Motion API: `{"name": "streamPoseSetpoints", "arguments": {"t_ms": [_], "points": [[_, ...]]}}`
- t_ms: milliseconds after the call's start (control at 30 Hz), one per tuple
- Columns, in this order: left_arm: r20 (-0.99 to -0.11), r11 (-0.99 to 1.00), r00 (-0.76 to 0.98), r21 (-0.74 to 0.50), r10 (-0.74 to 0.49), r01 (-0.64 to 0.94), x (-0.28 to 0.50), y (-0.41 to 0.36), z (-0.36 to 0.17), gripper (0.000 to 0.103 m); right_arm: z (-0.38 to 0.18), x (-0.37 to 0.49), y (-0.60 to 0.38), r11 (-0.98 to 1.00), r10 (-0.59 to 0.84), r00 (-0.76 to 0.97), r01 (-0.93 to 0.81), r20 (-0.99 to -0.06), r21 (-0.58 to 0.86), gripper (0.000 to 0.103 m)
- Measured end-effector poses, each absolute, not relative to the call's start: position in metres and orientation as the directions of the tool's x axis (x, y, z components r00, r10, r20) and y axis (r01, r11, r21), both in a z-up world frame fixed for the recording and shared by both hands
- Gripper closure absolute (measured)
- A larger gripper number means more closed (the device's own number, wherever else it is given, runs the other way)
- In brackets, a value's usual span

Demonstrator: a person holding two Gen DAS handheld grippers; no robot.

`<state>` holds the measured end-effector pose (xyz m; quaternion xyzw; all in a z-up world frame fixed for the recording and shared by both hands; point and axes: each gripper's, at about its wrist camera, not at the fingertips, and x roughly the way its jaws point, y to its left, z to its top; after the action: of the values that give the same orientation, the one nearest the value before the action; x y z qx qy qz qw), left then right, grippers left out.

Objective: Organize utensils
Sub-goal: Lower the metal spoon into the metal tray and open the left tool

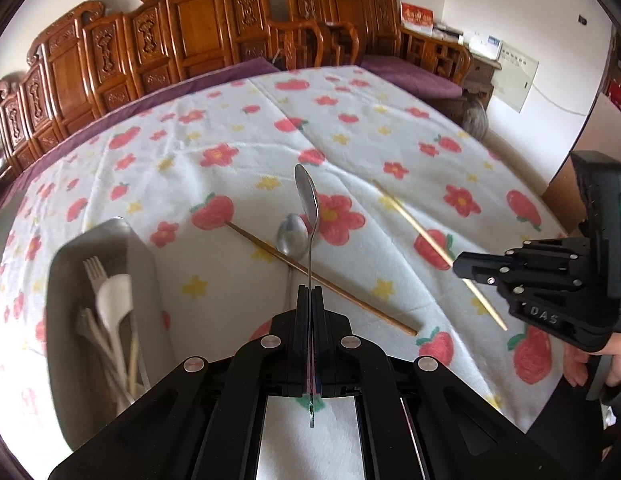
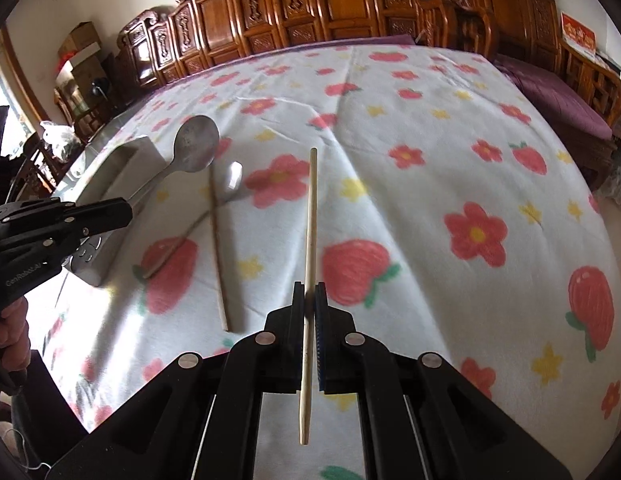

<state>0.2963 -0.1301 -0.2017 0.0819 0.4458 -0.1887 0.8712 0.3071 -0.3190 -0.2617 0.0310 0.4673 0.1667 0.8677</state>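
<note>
1. Left gripper (image 1: 310,292): we find its jaws clenched on the handle of a metal spoon (image 1: 306,196), which stands clear of the cloth, bowl forward and raised; the handle's tail pokes back between the fingers.

2. Right gripper (image 2: 309,292): its jaws are clamped on a pale chopstick (image 2: 311,216), held above the table and running straight ahead; the tapered end trails behind the pads.

3. On the flowered tablecloth (image 1: 238,128) we count a second spoon (image 1: 291,236) lying flat with a brown chopstick (image 1: 330,280) crossing over its handle. Both sit between the two grippers.

4. Metal tray (image 1: 66,264): at the table's left side, near its edge, holding a fork (image 1: 93,270), a white plastic spoon (image 1: 116,300) and some sticks. Its rim is low and its top open; the lifted spoon is just to its right.

5. Open room: we see bare cloth ahead and to the right, well apart from the utensils. Carved wooden benches (image 1: 182,28) bound the far edge.
</note>
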Motion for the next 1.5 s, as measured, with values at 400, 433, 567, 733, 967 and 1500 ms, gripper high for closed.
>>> {"name": "streamPoseSetpoints", "arguments": {"t_ms": [400, 433, 567, 733, 967, 1500], "points": [[-0.764, 0.934, 0.598, -0.019, -0.244, 0.356, 0.277, -0.078, -0.158, 0.103, -0.227, 0.304, -0.258, 0.915, 0.371, 0.513, -0.346, -0.774, 0.208, 0.097], [-0.761, 0.937, 0.603, -0.018, -0.239, 0.348, 0.276, -0.071, -0.157, 0.103, -0.226, 0.304, -0.254, 0.912, 0.375, 0.512, -0.353, -0.773, 0.208, 0.097], [-0.757, 0.946, 0.614, -0.017, -0.224, 0.324, 0.275, -0.051, -0.153, 0.103, -0.218, 0.302, -0.231, 0.9, 0.392, 0.506, -0.385, -0.768, 0.205, 0.097], [-0.759, 0.96, 0.621, -0.016, -0.194, 0.281, 0.278, -0.018, -0.155, 0.103, -0.212, 0.302, -0.206, 0.886, 0.411, 0.496, -0.415, -0.765, 0.207, 0.097], [-0.775, 0.975, 0.614, -0.011, -0.148, 0.221, 0.284, 0.019, -0.173, 0.103, -0.211, 0.305, -0.177, 0.868, 0.432, 0.477, -0.451, -0.765, 0.209, 0.097], [-0.831, 0.988, 0.552, 0.023, -0.067, 0.155, 0.31, 0.043, -0.225, 0.102, -0.213, 0.304, -0.158, 0.852, 0.447, 0.454, -0.477, -0.771, 0.214, 0.097]]}}
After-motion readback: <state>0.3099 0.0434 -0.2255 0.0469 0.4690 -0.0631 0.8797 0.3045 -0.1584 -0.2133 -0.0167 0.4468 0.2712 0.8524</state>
